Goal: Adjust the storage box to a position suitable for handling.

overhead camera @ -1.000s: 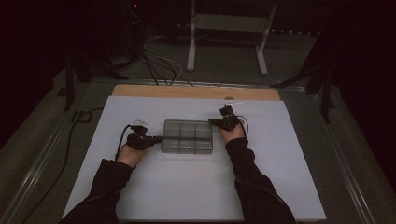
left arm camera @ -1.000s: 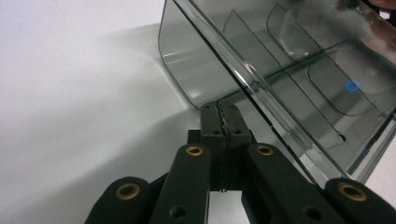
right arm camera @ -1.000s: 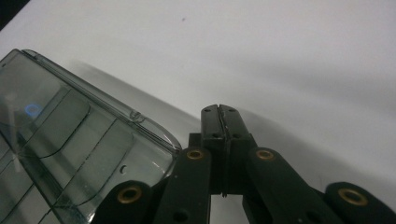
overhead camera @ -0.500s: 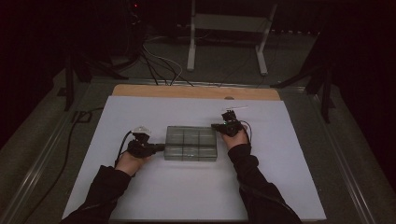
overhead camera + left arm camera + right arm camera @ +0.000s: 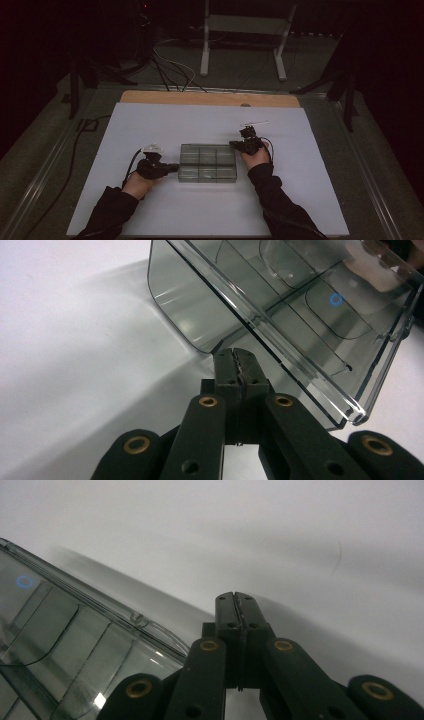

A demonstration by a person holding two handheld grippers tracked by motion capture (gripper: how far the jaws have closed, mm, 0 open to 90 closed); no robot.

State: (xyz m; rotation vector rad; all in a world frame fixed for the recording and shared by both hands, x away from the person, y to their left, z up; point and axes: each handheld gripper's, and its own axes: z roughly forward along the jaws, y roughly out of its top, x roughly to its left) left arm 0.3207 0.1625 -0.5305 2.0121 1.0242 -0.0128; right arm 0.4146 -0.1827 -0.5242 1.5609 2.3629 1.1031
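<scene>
In the high view, the clear compartment box (image 5: 208, 163) is seen between the left gripper (image 5: 172, 167) and the right gripper (image 5: 234, 144), while in the left gripper view the box (image 5: 280, 315) is met just ahead of closed, empty jaws, and in the right gripper view it (image 5: 65, 645) lies left of jaws pressed together.

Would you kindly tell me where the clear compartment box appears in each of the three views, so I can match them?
High view: the clear compartment box lies at the centre of the white sheet, between the two grippers.
Left gripper view: it spans the upper right, just beyond the shut jaws.
Right gripper view: it sits at the lower left, beside the shut jaws.
Shared landmark: the white sheet under the box.
</scene>
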